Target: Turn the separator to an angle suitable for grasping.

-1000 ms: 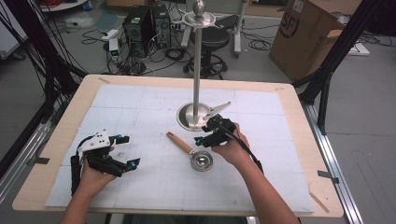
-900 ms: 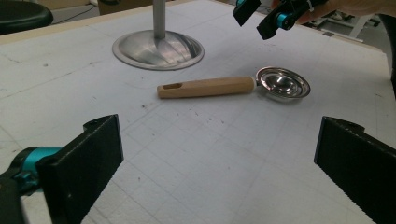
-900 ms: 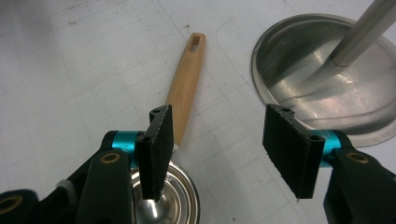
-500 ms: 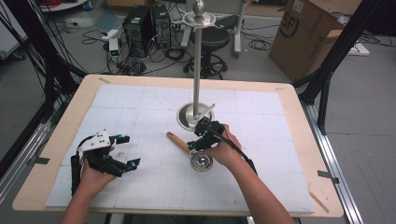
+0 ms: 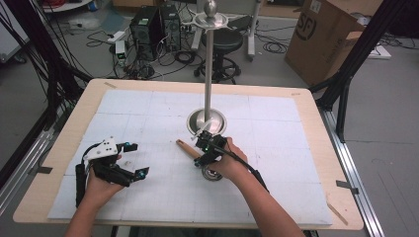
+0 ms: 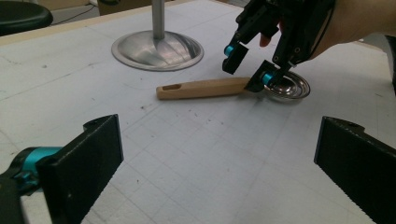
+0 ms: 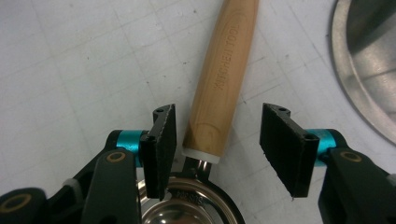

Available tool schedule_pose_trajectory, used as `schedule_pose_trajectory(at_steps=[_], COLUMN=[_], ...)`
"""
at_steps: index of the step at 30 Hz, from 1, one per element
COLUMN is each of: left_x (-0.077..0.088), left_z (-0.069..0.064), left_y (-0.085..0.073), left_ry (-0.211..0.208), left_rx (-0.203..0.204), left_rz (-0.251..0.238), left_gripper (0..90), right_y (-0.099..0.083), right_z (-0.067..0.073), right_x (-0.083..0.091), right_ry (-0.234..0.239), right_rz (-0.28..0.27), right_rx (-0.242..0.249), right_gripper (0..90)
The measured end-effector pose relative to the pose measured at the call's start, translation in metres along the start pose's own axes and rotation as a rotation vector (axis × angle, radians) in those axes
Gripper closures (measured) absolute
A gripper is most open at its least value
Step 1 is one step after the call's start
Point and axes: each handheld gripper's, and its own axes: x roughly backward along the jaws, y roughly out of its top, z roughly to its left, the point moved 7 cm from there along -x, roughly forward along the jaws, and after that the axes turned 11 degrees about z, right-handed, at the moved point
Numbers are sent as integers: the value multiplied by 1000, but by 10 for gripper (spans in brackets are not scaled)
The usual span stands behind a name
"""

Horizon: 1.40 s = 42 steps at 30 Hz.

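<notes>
A scoop with a wooden handle and a small metal bowl lies flat on the white mat. My right gripper points down over the handle's bowl end. In the right gripper view the handle runs up between the two pads, which stand apart from it on both sides. These jaws have just been closing, with the handle between them. From the left gripper view, the right gripper straddles the handle beside the bowl. My left gripper rests open at the left, nothing in it.
A metal stand with a round base and a tall pole rises just behind the scoop, close to the right hand. The base shows at the right of the right gripper view. The wooden table edge frames the mat.
My right gripper has moved left and down from beside the stand base onto the scoop's handle. The left hand has stayed put.
</notes>
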Motion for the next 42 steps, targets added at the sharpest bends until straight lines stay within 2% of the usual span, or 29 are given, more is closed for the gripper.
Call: schedule_pose_trajectory(at_steps=[7,17,25,30,32,37,42], left_x=[0,-1,-3,-4,-4,-5,-5], left_z=[-1,-1,-3,-3,-4,-4,-3], left_y=[-1,0,0,0,0,0,-1], left_ry=[0,-2,-5,-6,-8,-9,-8], left_rx=[-2,-3,-5,-6,-8,-5,-8], left_rz=[7,5,12,20,16,18,25], left_gripper=[18,18,18,18,18,18,18], right_y=[-4,-3,0,1,1,0,0], right_z=[2,2,5,6,6,7,7], right_x=[-6,-6,-6,-6,-6,-6,-5], right_ry=[5,2,-25,-24,-22,-13,-6], right_rz=[56,77,120,135,134,133,129], right_rx=[5,-9,-21,-32,-18,-15,22], right_gripper=[542,561,570,612,648,666,687])
